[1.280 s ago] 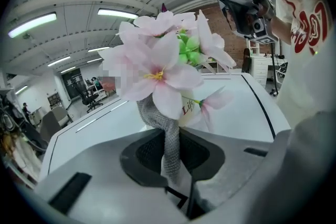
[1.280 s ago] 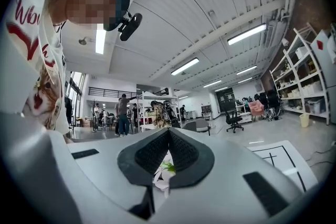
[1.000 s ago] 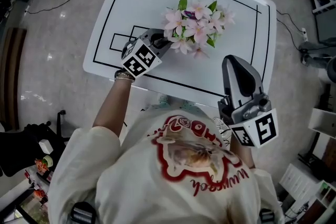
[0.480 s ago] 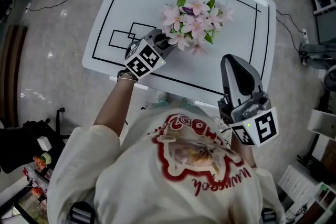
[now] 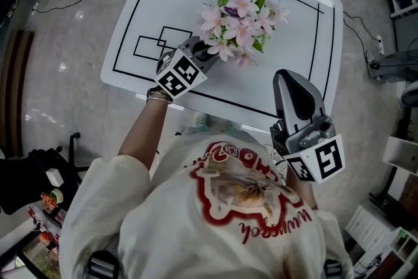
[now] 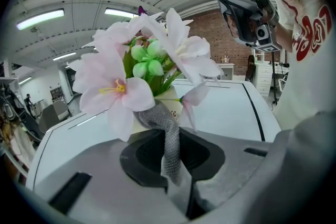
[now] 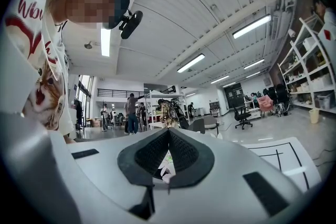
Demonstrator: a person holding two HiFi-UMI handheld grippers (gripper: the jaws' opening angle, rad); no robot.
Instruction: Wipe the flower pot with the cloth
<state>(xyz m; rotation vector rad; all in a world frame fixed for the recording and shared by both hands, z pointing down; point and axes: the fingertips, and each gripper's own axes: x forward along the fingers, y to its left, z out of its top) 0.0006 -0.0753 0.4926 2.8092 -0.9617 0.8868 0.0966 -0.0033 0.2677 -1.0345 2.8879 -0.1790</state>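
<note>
The pot stands upright near the middle of the white tabletop, with pink flowers rising from its mouth. The left tongs, tilted down, pinch a grey cloth. Its long axis runs straight out from them, and its bunched far end lies against the pot's near side. The right tongs are closed with nothing in them, held level by the tabletop's near edge, well apart from the pot.
</note>
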